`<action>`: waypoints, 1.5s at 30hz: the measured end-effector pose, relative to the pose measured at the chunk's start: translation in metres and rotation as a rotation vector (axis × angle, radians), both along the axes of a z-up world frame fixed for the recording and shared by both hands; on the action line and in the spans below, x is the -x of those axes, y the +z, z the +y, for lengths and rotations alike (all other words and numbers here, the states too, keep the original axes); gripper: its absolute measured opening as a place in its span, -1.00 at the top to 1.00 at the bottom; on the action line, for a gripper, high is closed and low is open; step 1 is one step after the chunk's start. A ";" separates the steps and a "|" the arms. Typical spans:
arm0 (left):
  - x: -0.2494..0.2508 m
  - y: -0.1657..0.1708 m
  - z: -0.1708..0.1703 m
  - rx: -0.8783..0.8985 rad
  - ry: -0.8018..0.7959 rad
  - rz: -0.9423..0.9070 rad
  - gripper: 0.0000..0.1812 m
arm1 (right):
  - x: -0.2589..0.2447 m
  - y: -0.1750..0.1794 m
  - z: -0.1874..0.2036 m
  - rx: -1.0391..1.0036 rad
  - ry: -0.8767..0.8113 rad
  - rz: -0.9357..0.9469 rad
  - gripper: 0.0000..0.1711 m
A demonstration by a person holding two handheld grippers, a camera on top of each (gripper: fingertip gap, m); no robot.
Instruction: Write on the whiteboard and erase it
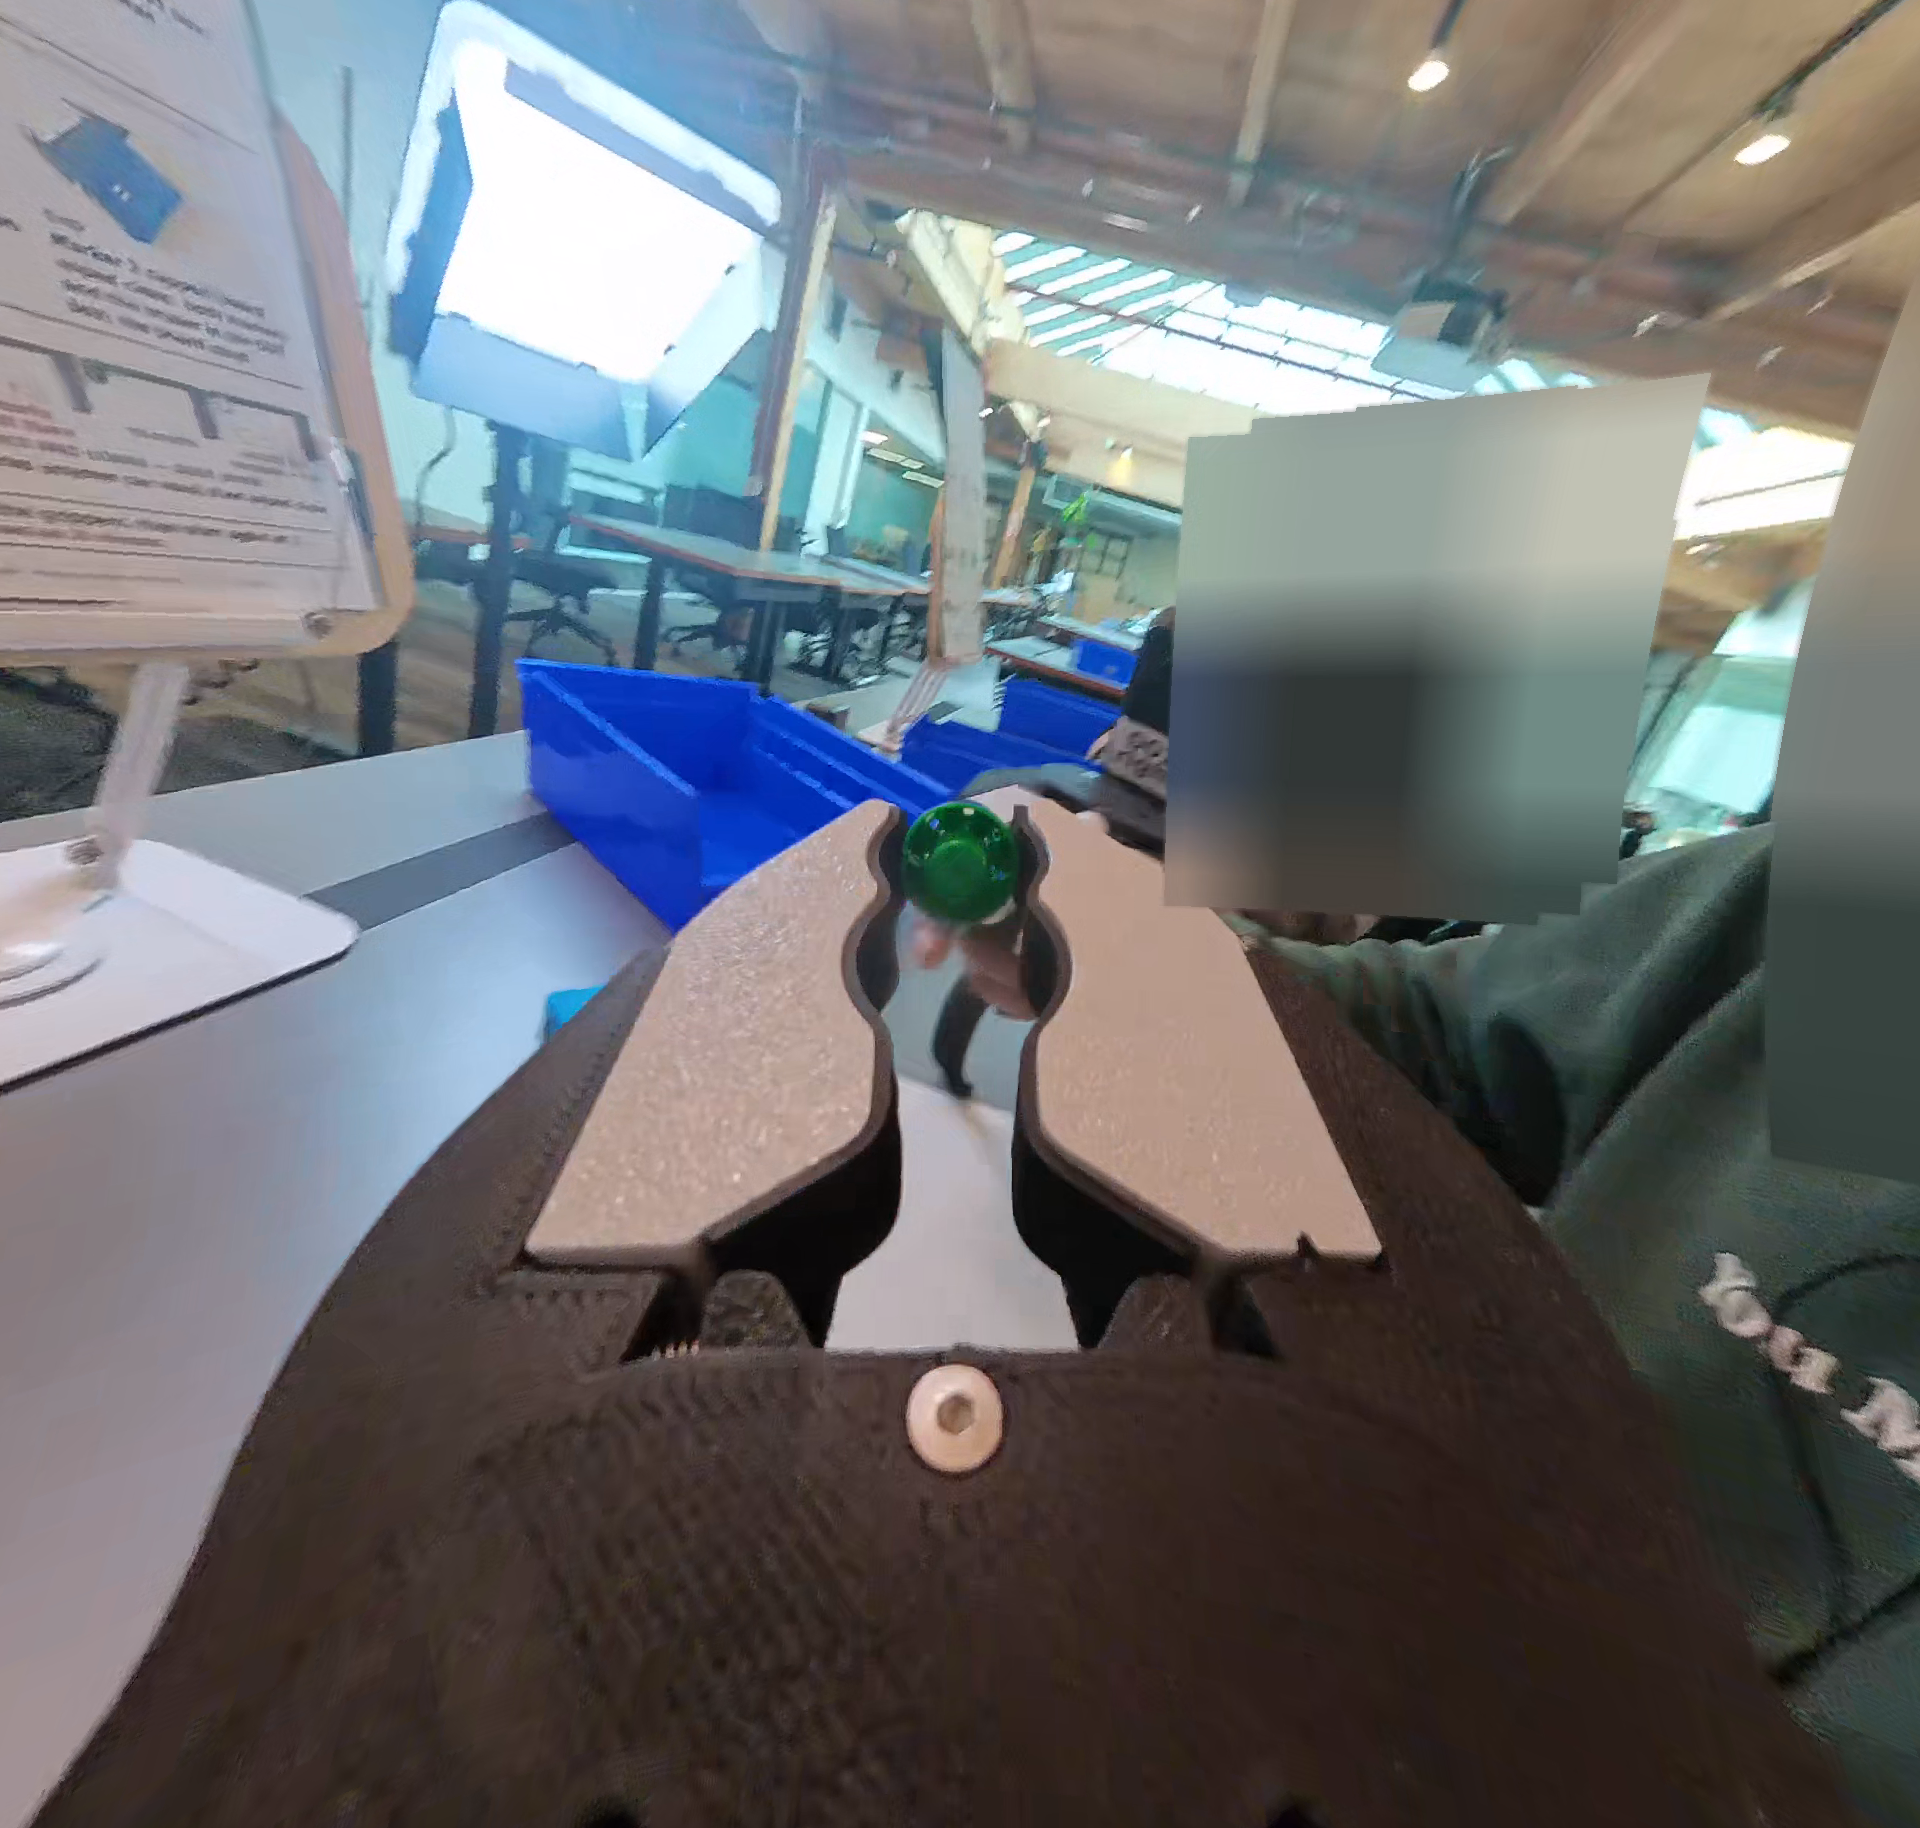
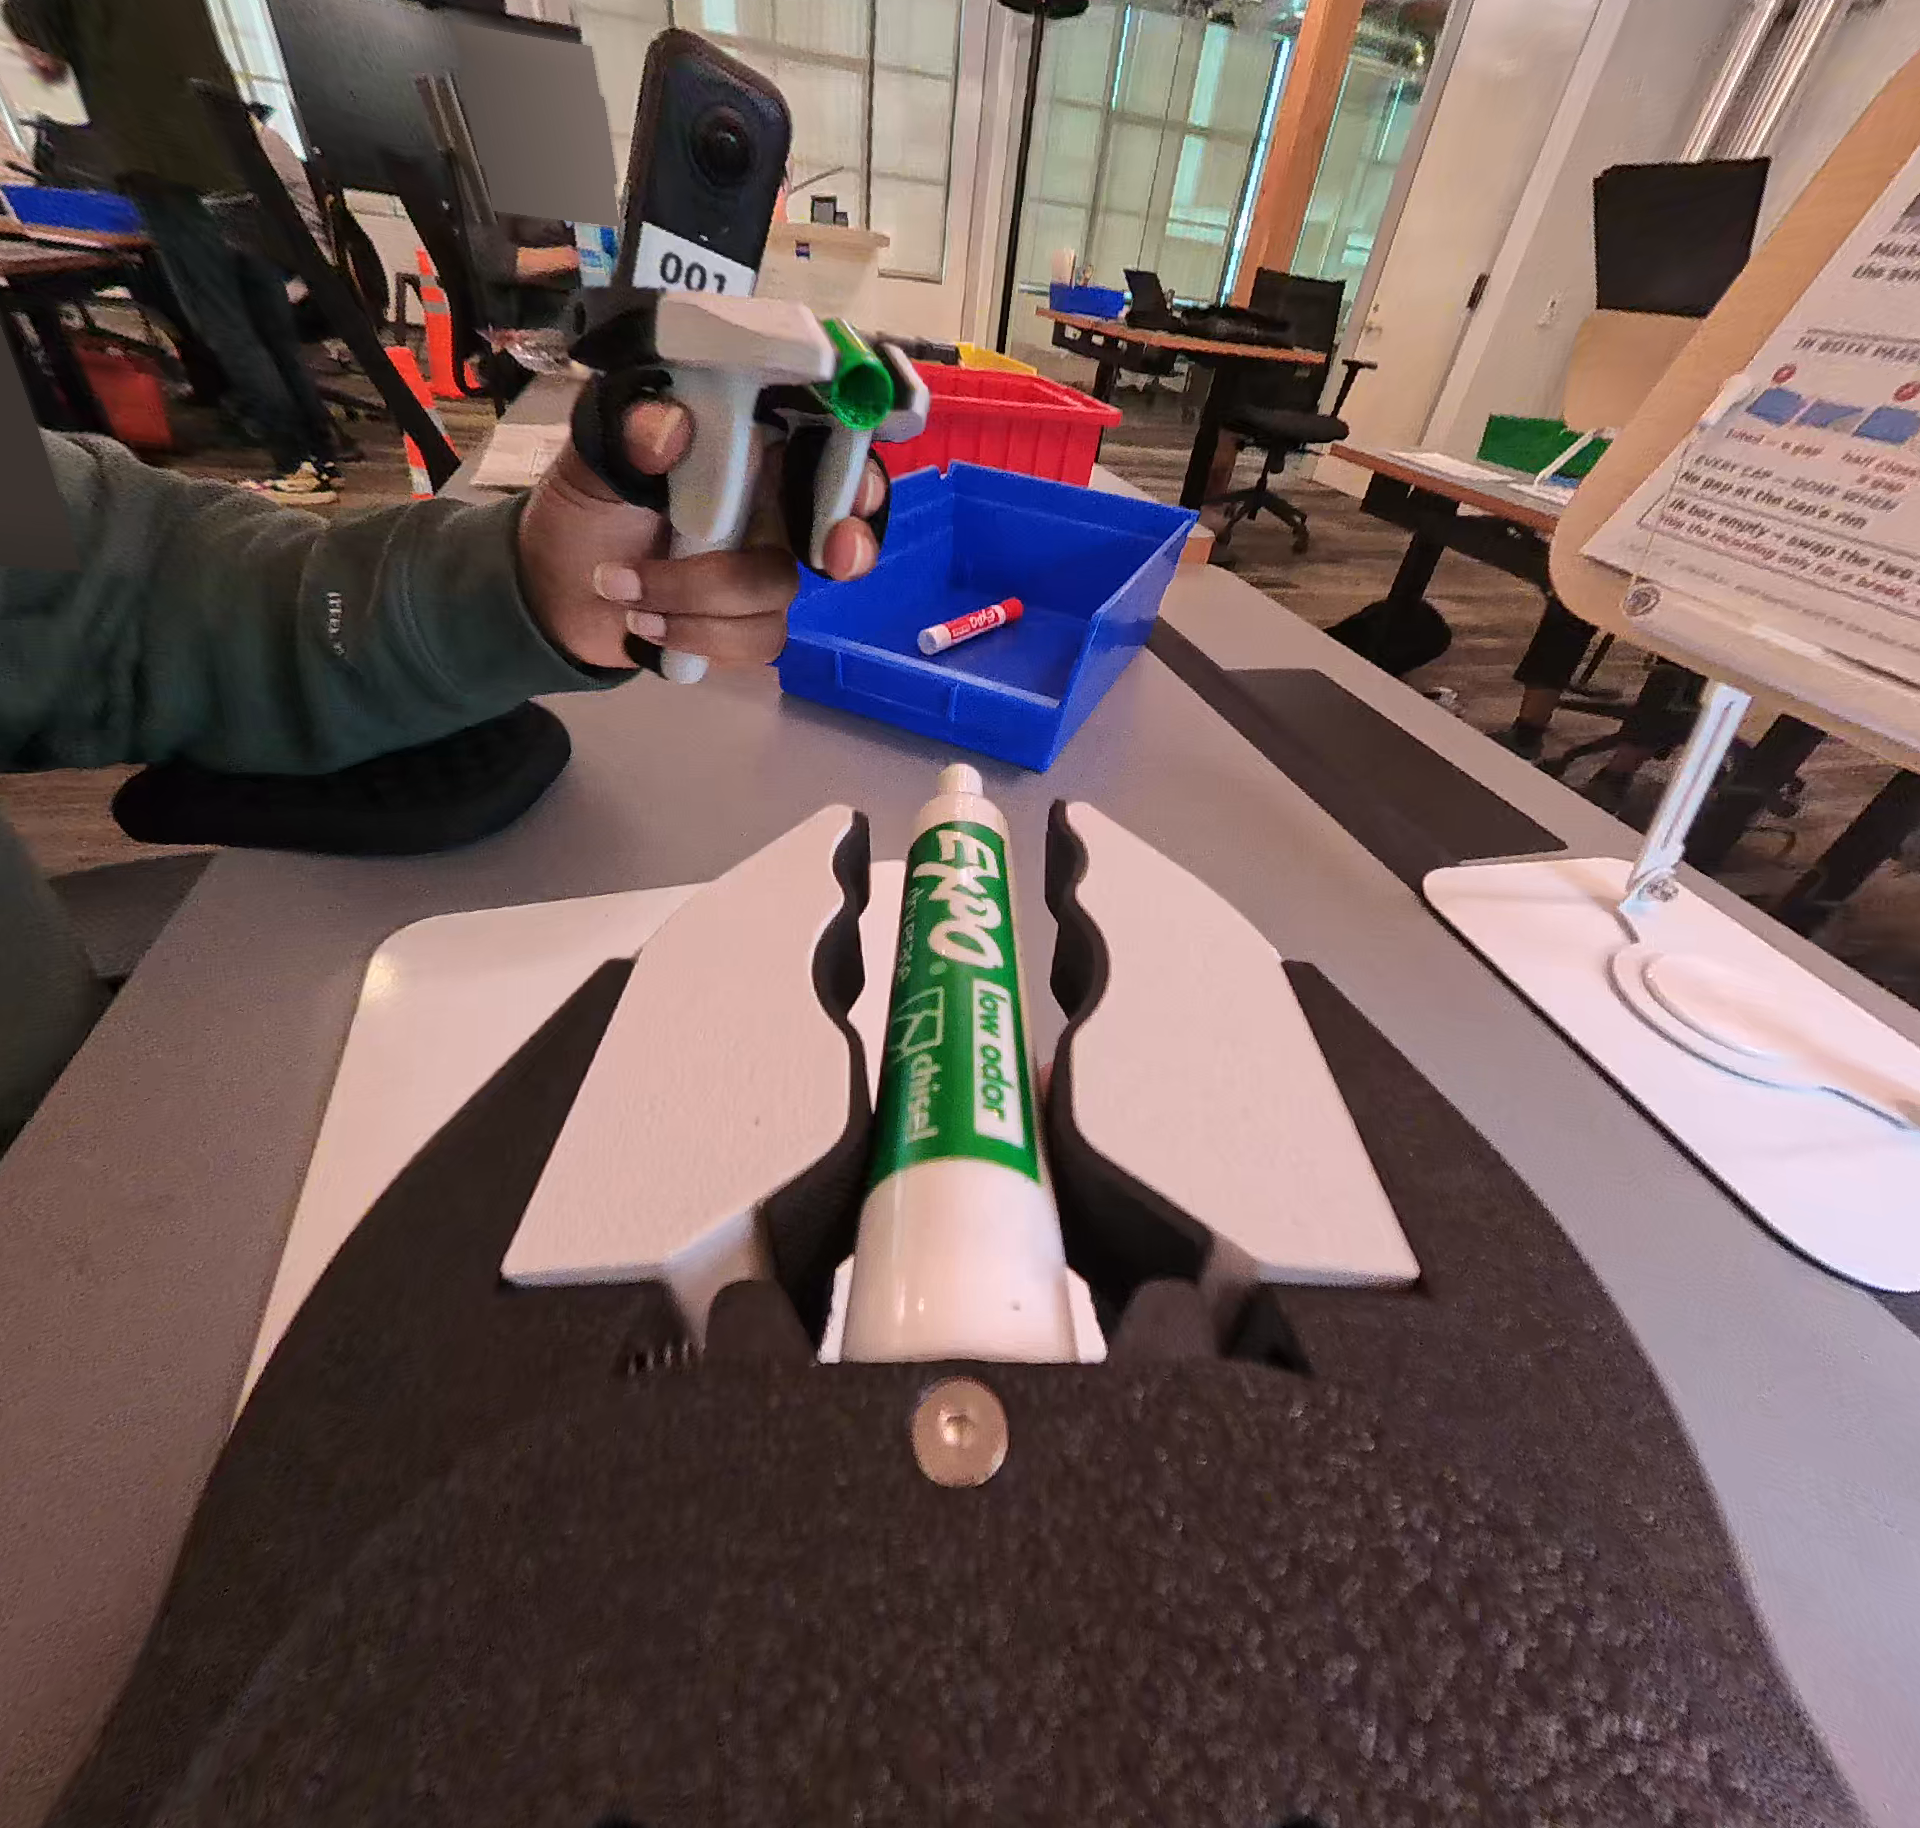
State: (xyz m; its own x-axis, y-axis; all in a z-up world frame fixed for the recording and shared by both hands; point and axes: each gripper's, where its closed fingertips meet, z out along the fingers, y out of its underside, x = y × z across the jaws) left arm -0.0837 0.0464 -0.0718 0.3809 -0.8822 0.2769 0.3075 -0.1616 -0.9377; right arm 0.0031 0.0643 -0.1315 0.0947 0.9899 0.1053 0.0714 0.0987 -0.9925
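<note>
1. The grey table [image 2: 644,802] carries a blue bin [image 2: 1127,573] at 12 o'clock from the right gripper, and a white stand base [image 2: 1558,1051] at 3 o'clock. No whiteboard is clearly visible in either view, so I judge that writing and erasing are both not yet done.
2. The right gripper [image 2: 956,843] is closed on the green marker [image 2: 951,1051]; the barrel lies along its fingers and the far end points to 12 o'clock. No cap is on that end.
3. The left gripper [image 1: 958,859] clamps the green cap [image 1: 958,859]. In the right wrist view the cap sits raised at 11 o'clock, well apart from the marker.
4. A red marker [image 2: 969,625] lies inside the blue bin.
5. So only the uncapping seems finished.
</note>
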 end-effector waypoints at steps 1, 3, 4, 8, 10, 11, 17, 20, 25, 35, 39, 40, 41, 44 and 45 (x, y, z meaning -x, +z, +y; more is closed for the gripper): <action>0.004 -0.006 0.005 0.007 0.031 0.026 0.79 | 0.000 -0.002 0.001 0.006 -0.001 -0.009 0.61; 0.013 -0.023 0.014 0.042 0.069 0.077 0.78 | -0.002 -0.001 0.002 0.012 -0.013 -0.009 0.61; 0.020 -0.029 0.020 0.054 0.108 0.097 0.78 | -0.004 0.000 0.002 0.013 -0.020 -0.007 0.61; 0.040 -0.045 0.028 0.038 0.209 0.219 0.79 | -0.008 0.003 0.001 -0.018 -0.053 -0.043 0.61; 0.047 -0.055 0.023 0.024 0.230 0.304 0.79 | -0.012 -0.001 -0.004 -0.014 -0.060 -0.076 0.60; 0.049 -0.064 0.020 0.026 0.229 0.345 0.78 | -0.014 -0.007 -0.010 0.005 -0.041 -0.106 0.60; 0.071 -0.101 0.014 0.113 0.245 0.329 0.79 | -0.025 -0.045 -0.049 0.071 0.007 -0.226 0.60; 0.074 -0.106 0.018 0.139 0.248 0.350 0.78 | -0.029 -0.049 -0.059 0.088 -0.001 -0.228 0.60; 0.069 -0.124 0.018 0.122 0.235 0.439 0.78 | -0.031 -0.053 -0.095 0.181 0.104 -0.221 0.60; 0.051 -0.151 0.019 0.166 0.166 0.464 0.78 | -0.038 -0.081 -0.132 0.288 0.127 -0.304 0.60; 0.043 -0.156 0.016 0.156 0.141 0.490 0.78 | -0.042 -0.093 -0.136 0.305 0.120 -0.332 0.60; 0.041 -0.157 0.015 0.153 0.137 0.497 0.78 | -0.043 -0.095 -0.136 0.316 0.121 -0.331 0.60; 0.040 -0.158 0.014 0.148 0.137 0.507 0.78 | -0.044 -0.096 -0.135 0.324 0.121 -0.325 0.60; 0.040 -0.162 0.014 0.120 0.160 0.550 0.78 | -0.045 -0.096 -0.129 0.343 0.114 -0.309 0.60; 0.040 -0.164 0.016 0.109 0.168 0.570 0.78 | -0.046 -0.094 -0.127 0.346 0.110 -0.302 0.60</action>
State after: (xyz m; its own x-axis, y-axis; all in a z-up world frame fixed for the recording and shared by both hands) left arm -0.1241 0.0624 -0.2355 0.6274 -0.7752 0.0736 -0.2086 -0.2584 -0.9432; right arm 0.0489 -0.0622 -0.2258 0.0028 0.9741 -0.2261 0.3699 -0.2111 -0.9048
